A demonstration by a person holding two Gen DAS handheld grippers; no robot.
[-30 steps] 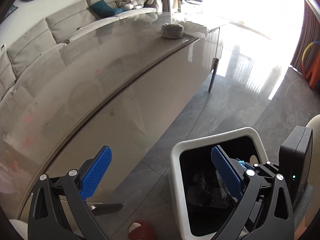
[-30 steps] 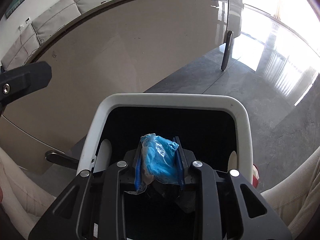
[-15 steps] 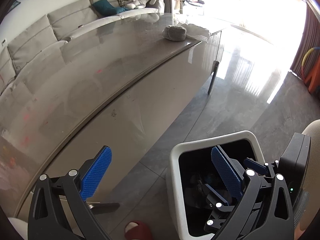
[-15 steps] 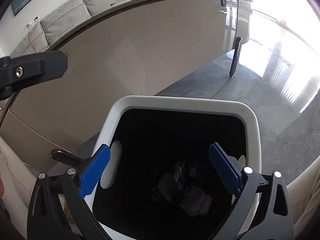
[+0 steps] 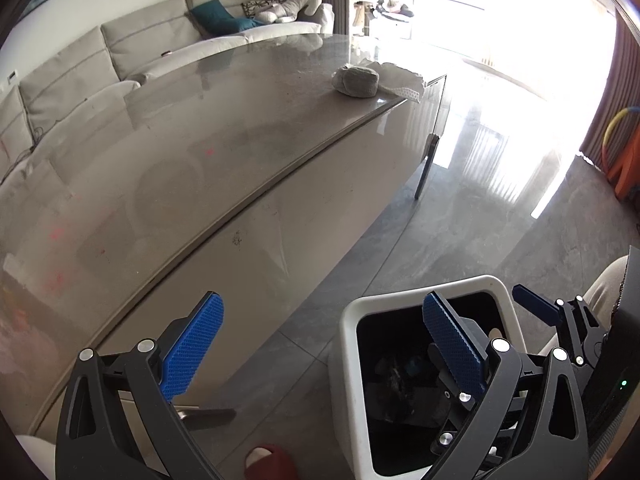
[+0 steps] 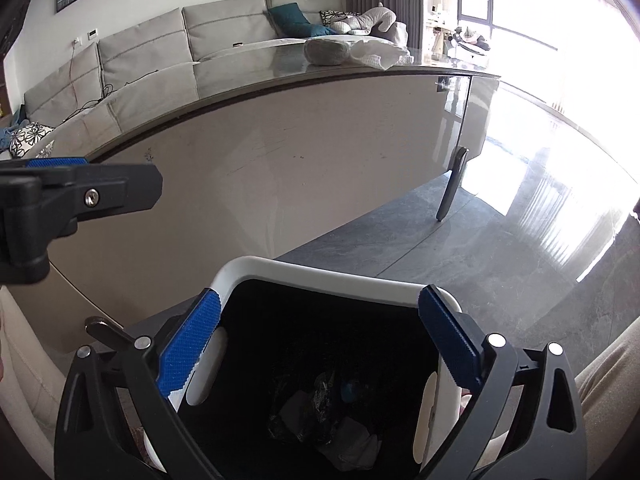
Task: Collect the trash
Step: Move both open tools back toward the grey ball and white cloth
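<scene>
1. In the left wrist view, we see our left gripper [image 5: 320, 340] angled down toward the floor, jaws spread wide with nothing between the blue pads [image 5: 192, 344]. It hangs between the edge of the long grey surface [image 5: 240, 128] and the white trash bin [image 5: 348, 380] that stands on the floor beside it.
2. In the same view, our right gripper [image 5: 536, 308] shows at the right edge, above the far side of the bin. Dark crumpled trash [image 5: 396, 372] lies at the bottom of the bin.
3. On the far end of the surface lie a grey bundle [image 5: 357, 80] and a white cloth [image 5: 400, 80], touching each other.
4. In the right wrist view, we hold the right gripper [image 6: 320, 344] tilted down over the bin's [image 6: 320, 276] mouth, jaws spread wide and empty, having just opened.
5. Below it, the trash [image 6: 332, 420] rests on the bin's bottom: dark wrappers, white scraps and a bit of blue.
6. One finger of the left gripper [image 6: 80, 192] juts in from the left, level, in front of the surface's [image 6: 280, 152] side panel.
</scene>
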